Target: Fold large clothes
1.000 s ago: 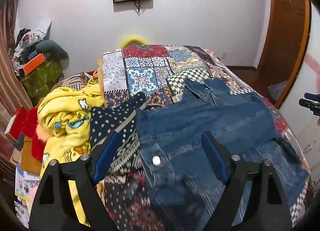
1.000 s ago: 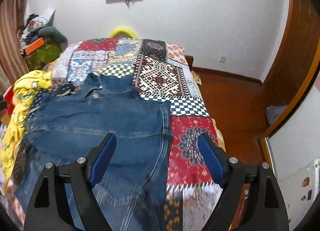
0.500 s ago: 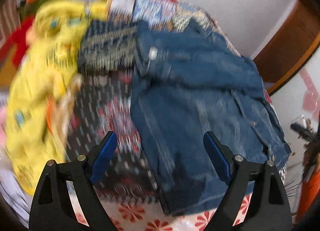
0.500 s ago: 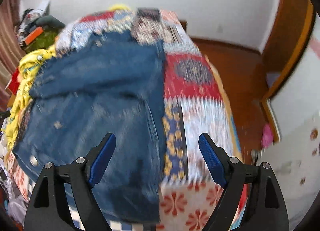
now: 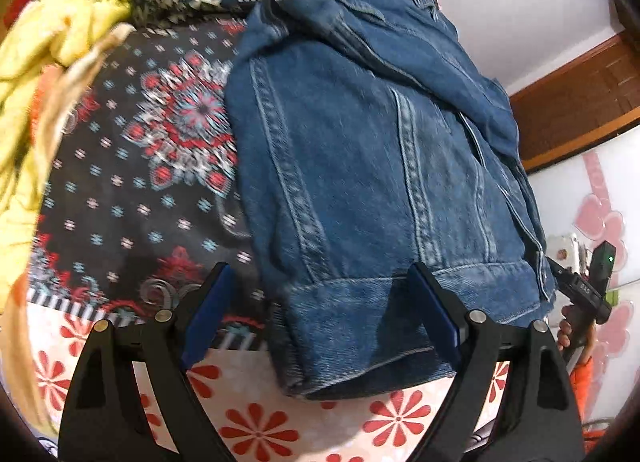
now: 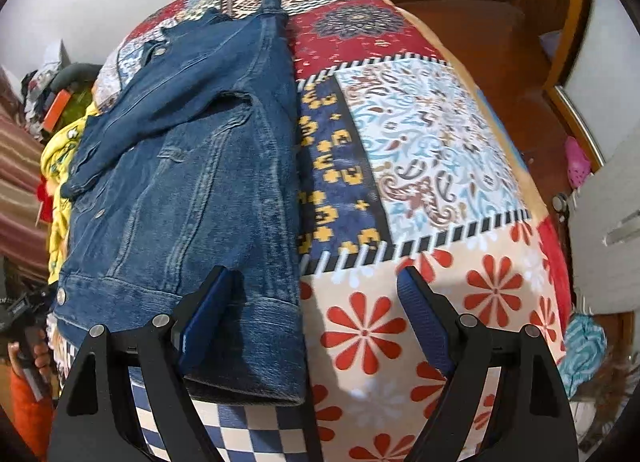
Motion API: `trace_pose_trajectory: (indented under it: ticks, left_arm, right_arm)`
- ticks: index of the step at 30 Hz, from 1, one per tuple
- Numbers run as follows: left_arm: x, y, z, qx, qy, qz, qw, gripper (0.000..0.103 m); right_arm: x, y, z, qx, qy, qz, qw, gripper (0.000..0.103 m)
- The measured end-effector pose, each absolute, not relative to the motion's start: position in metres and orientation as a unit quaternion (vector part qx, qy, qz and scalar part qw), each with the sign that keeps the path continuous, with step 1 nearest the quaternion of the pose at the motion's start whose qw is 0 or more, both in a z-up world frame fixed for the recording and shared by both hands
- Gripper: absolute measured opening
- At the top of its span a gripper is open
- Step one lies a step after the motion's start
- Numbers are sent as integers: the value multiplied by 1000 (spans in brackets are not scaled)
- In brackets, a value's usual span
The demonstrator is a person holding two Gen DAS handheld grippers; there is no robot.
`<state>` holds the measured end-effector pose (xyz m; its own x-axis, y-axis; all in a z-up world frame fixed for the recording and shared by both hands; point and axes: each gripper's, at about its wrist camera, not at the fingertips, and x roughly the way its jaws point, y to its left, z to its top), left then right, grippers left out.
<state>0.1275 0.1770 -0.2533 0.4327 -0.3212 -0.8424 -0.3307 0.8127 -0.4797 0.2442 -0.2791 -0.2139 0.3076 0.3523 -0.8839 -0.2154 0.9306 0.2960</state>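
Denim jacket [image 5: 360,166] lies flat on the patchwork bedspread [image 5: 132,190], hem toward the near edge of the bed and hanging slightly over it. Mid-blue washed denim, faded along the doubled seams that run in pale stitched ridges down the body to a wide waistband. In the right wrist view the jacket [image 6: 192,166] shows a metal button at the waistband corner, another near the collar, a chest pocket flap, and one sleeve folded diagonally across the upper body. Cloth looks stiff and thick; edges hold crisp folds.

Bedspread beside the jacket: printed patches, dark floral with red medallions on one side, paisley, checker and red-daisy blocks [image 6: 400,190] on the other. A crumpled yellow fleece blanket [image 5: 52,22] sits beyond the jacket's far left side.

Left gripper [image 5: 320,314]: jaws wide apart, blue pads straddling the jacket's hem corner, not pressing it. Right gripper [image 6: 316,318]: jaws likewise spread, one pad over the hem, the other over bare bedspread; nothing gripped.
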Motion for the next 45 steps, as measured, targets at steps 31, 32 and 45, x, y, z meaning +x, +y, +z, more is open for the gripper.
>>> trace_pose_trajectory:
  ticks: [31, 32, 45]
  left_arm:
    - [186, 199, -112, -286, 368, -61, 883, 14]
    - [195, 205, -105, -289, 360, -60, 885, 13]
    - [338, 302, -146, -333, 357, 26, 872, 13]
  right_arm:
    - [291, -216, -132, 36, 472, 295, 830, 12]
    - [296, -212, -126, 34, 465, 296, 834, 12]
    - [443, -160, -116, 107, 455, 251, 848, 12]
